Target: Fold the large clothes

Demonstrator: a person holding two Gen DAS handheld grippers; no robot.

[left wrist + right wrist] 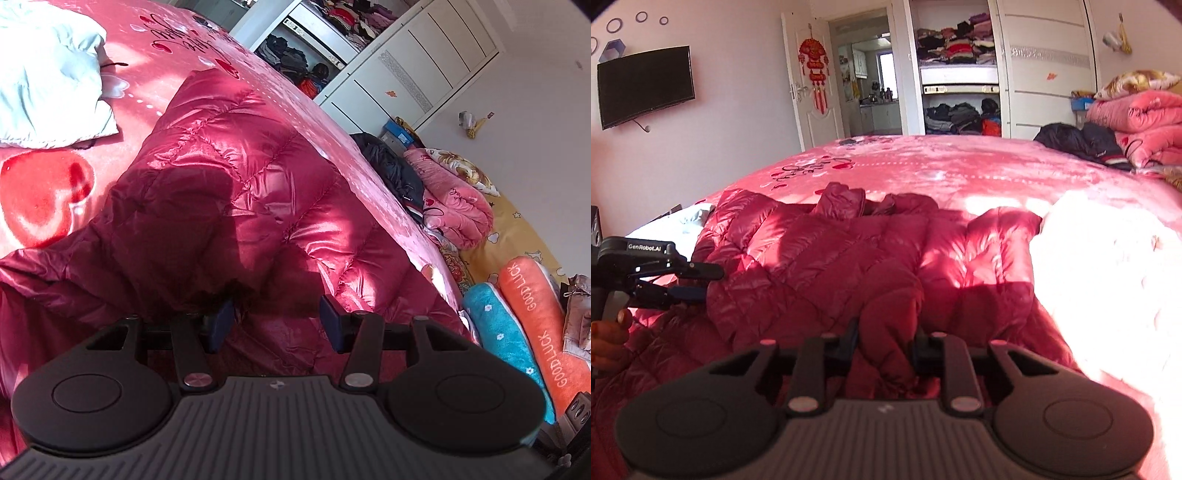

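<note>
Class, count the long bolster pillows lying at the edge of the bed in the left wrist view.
2. A teal bolster with white flowers lies nearest the bed; an orange bolster printed GOOD LUCK lies right beside it. Others may be hidden past the frame edge.

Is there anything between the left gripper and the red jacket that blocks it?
Nothing visible blocks it. The left gripper is open right over the red jacket, with only jacket fabric between and below its fingers. The right gripper is already shut on a fold of the same jacket.
</note>
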